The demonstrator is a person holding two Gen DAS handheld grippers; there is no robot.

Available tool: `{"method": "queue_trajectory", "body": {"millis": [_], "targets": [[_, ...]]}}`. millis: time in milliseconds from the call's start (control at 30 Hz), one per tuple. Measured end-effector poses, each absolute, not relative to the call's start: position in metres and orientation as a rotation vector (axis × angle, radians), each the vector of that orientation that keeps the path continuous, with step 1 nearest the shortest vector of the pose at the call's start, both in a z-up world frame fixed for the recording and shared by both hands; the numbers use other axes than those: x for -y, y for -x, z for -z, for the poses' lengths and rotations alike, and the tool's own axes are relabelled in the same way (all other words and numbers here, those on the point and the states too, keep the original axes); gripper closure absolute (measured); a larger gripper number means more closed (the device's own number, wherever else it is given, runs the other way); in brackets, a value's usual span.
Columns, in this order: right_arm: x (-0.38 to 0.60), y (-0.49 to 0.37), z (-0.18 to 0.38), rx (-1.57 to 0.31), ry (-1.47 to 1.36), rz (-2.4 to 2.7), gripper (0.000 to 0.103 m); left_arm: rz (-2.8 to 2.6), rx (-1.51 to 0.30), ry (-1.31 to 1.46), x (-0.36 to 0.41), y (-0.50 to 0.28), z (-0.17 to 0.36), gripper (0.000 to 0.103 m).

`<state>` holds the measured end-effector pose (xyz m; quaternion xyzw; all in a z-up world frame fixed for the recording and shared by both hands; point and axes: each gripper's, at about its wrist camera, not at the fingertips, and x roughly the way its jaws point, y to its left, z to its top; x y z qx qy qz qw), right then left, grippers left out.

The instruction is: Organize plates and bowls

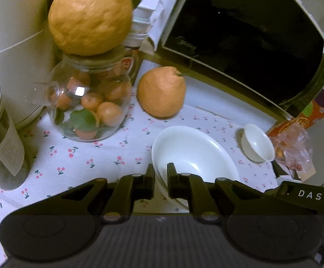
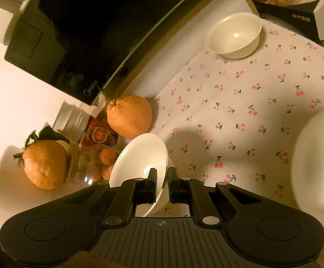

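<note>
Both my hand-held grippers, left (image 1: 160, 184) and right (image 2: 162, 184), pinch the bowl (image 1: 191, 154) rim; small bowl (image 1: 257, 143) sits far right.

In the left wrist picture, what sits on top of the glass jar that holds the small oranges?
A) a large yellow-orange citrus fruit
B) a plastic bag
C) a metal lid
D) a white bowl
A: a large yellow-orange citrus fruit rests on the mouth of the glass jar, above the small oranges inside it.
</note>
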<state>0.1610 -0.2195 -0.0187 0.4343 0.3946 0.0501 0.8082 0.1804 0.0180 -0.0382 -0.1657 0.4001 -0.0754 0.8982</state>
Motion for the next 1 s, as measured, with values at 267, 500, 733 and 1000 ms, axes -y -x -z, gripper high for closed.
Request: {"method": "queue_trajectory", "body": {"millis": [267,500,733,1000], "targets": [[0.248,-0.137,0.007,-0.828,-0.969,-0.075,0.092,0.228,-0.833,0.312,0.006,-0.165,0.027,0.093],[0.272,-0.117,-0.004,-0.820,-0.948,-0.042,0.091,0.297,-0.853,0.299,0.024,-0.152,0.025,0.093],[0.291,-0.102,-0.007,-0.831,-0.958,0.005,0.091,0.347,-0.870,0.289,0.044,-0.141,0.024,0.093],[0.317,-0.085,-0.013,-0.842,-0.958,0.065,0.091,0.412,-0.883,0.264,0.070,-0.128,0.023,0.092]]}}
